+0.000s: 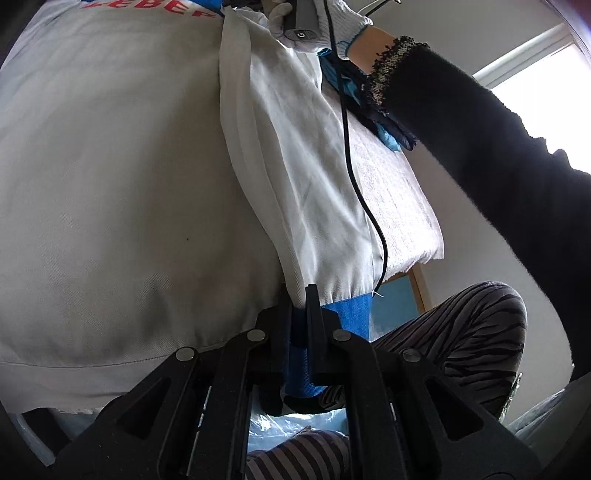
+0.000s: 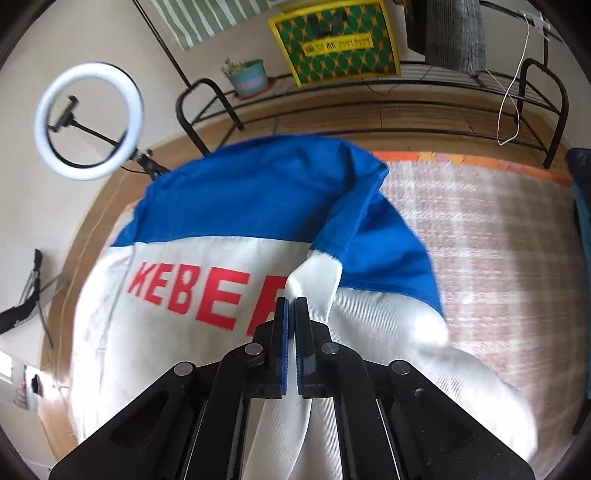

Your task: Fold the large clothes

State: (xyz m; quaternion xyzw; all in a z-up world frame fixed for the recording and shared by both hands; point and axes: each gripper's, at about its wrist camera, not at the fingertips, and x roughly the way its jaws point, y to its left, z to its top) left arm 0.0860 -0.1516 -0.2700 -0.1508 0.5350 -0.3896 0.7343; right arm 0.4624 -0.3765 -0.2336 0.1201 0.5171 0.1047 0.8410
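A large white and blue garment with red letters point(image 2: 207, 295) lies over a checked blanket point(image 2: 498, 258). In the left wrist view its white body point(image 1: 110, 203) fills the left side and a white sleeve point(image 1: 306, 192) hangs down to a blue cuff point(image 1: 343, 314). My left gripper point(image 1: 297, 295) is shut on that blue cuff. My right gripper point(image 2: 291, 306) is shut on a pinched white fold of the garment beside the letters. The right gripper's handle and gloved hand point(image 1: 314, 26) show at the top of the left wrist view.
A ring light on a stand point(image 2: 88, 118) is at the left. A black metal rack point(image 2: 369, 99) with a plant pot point(image 2: 247, 75) and a yellow-green box point(image 2: 332, 40) stands beyond the blanket. A black cable point(image 1: 354, 166) hangs over the sleeve. The person's striped legs point(image 1: 461, 332) are below.
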